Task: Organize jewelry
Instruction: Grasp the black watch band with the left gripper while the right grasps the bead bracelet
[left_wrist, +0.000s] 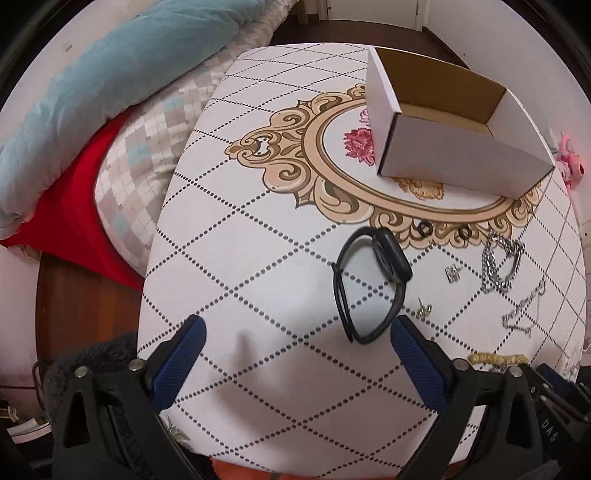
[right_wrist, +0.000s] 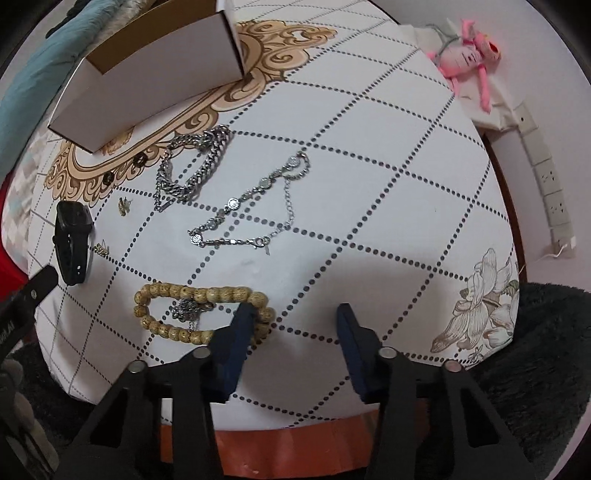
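An open white cardboard box (left_wrist: 454, 122) stands at the far side of the patterned table (left_wrist: 258, 240); it also shows in the right wrist view (right_wrist: 155, 70). A black smartwatch (left_wrist: 373, 280) lies just ahead of my open, empty left gripper (left_wrist: 295, 328), near its right finger. Silver chains (right_wrist: 195, 166) (right_wrist: 255, 206), small earrings (right_wrist: 125, 205) and a wooden bead bracelet (right_wrist: 192, 295) lie on the table. My right gripper (right_wrist: 293, 314) is open and empty, its left finger (right_wrist: 240, 328) over the bracelet's right end.
A bed with a teal blanket (left_wrist: 110, 74) and a red cloth (left_wrist: 74, 206) lies left of the table. A pink plush toy (right_wrist: 469, 51) and a power strip (right_wrist: 546, 181) sit beyond the table's right edge. Dark fuzzy fabric (right_wrist: 546, 350) lies at the near right.
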